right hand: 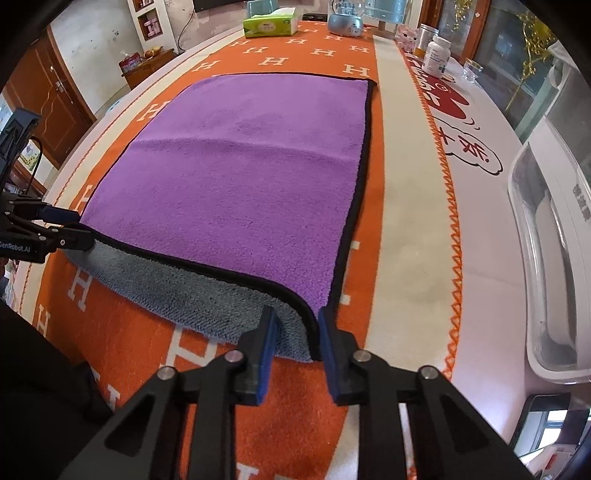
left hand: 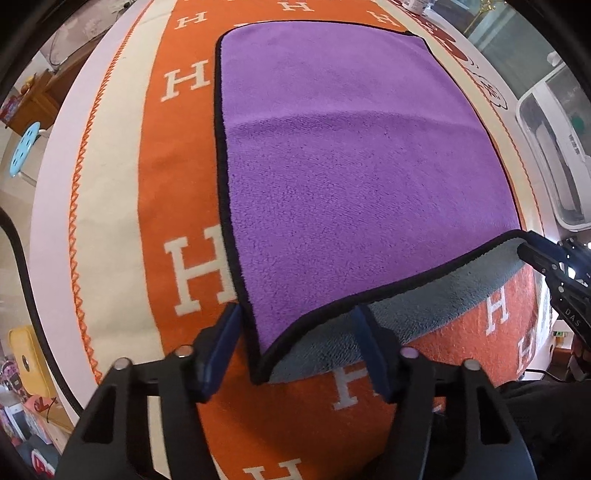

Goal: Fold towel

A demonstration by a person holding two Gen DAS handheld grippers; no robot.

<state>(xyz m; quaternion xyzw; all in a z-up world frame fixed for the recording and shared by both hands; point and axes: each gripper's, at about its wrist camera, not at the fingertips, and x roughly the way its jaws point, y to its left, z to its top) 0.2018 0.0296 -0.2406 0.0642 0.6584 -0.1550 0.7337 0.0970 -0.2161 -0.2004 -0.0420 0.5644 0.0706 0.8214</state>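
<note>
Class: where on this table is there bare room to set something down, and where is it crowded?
Free: the cream strip between the towel and the zigzag stitching; the orange cloth nearest the camera. Crowded: the far end, with tissue box and bottle.

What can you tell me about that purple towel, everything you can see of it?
The towel is a fluffy rectangle, purple on top, grey-blue underneath, with black piping round the edge. It lies spread on the orange blanket patterned with white H letters, a faint crease across its middle. Its near edge is raised, showing the grey underside. The left gripper has one near corner between its blue fingers, which look parted; the right gripper has the other, fingers narrower but not visibly pinching.
</note>
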